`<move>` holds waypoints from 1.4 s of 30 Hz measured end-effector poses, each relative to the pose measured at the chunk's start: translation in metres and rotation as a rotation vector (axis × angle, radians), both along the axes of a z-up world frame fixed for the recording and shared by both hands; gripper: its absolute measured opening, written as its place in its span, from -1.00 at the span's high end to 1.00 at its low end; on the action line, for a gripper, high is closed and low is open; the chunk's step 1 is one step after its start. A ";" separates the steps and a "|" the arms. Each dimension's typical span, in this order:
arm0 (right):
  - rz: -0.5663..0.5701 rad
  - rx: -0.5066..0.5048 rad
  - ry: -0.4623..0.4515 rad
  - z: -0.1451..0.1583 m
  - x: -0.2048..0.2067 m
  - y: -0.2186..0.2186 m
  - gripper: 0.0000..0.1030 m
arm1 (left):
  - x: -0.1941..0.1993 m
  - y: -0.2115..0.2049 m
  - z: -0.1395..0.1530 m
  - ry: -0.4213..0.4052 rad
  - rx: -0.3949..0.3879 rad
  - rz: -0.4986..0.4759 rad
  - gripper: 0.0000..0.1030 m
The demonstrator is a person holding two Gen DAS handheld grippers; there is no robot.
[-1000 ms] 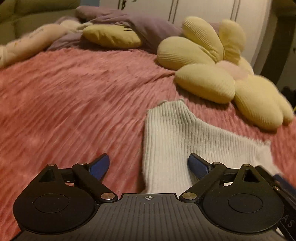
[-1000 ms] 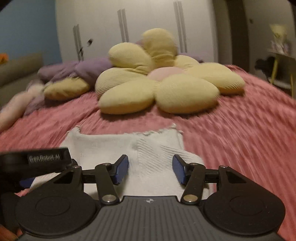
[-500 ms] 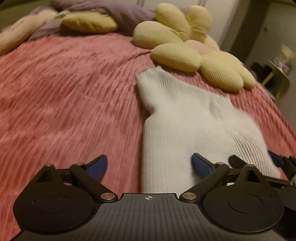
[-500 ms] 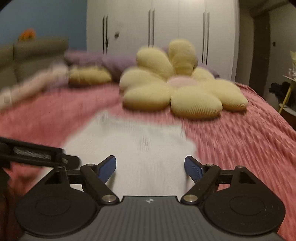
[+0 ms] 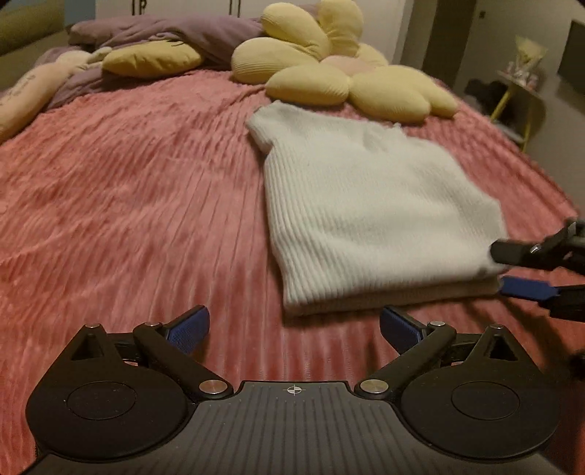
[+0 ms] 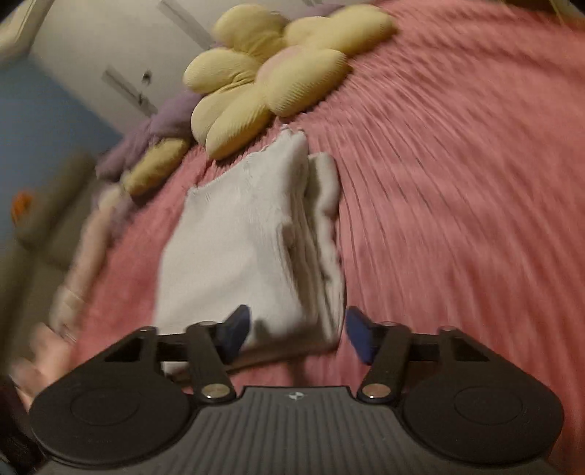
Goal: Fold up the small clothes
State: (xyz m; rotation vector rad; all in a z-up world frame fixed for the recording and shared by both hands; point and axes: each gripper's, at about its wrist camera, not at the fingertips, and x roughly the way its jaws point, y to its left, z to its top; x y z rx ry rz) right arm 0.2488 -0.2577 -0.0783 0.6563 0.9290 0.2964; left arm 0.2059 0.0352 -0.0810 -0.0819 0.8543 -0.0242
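Observation:
A folded white ribbed knit garment (image 5: 365, 204) lies on the pink bedspread (image 5: 128, 190). My left gripper (image 5: 294, 329) is open and empty, just short of the garment's near edge. My right gripper (image 6: 298, 334) is open, its jaws on either side of the garment's near right corner (image 6: 256, 255). It also shows at the right edge of the left wrist view (image 5: 526, 270), tilted on its side at the garment's corner. The right wrist view is blurred.
A yellow flower-shaped cushion (image 5: 340, 73) lies just beyond the garment. A yellow pillow (image 5: 150, 62) and purple bedding (image 5: 175, 33) lie at the bed's head. A small yellow-legged table (image 5: 519, 91) stands off the bed to the right.
Both grippers have pulled back from the garment, which now lies folded. The right gripper has opened wider and rolled onto its side at the garment's right corner.

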 end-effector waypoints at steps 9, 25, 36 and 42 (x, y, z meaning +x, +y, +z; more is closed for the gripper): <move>-0.057 0.154 0.030 -0.003 0.005 -0.001 0.46 | 0.016 0.011 -0.006 0.024 -0.066 0.109 -0.17; -0.011 -0.228 -0.110 0.024 0.003 0.025 0.77 | 0.018 0.013 0.008 0.132 -0.106 0.108 0.57; 0.048 -0.435 -0.267 0.053 -0.004 0.053 0.63 | 0.032 0.023 0.051 0.011 -0.158 0.179 -0.53; 0.190 -0.585 -0.287 0.024 0.029 0.093 0.65 | 0.078 0.007 0.014 0.138 -0.075 0.175 -0.85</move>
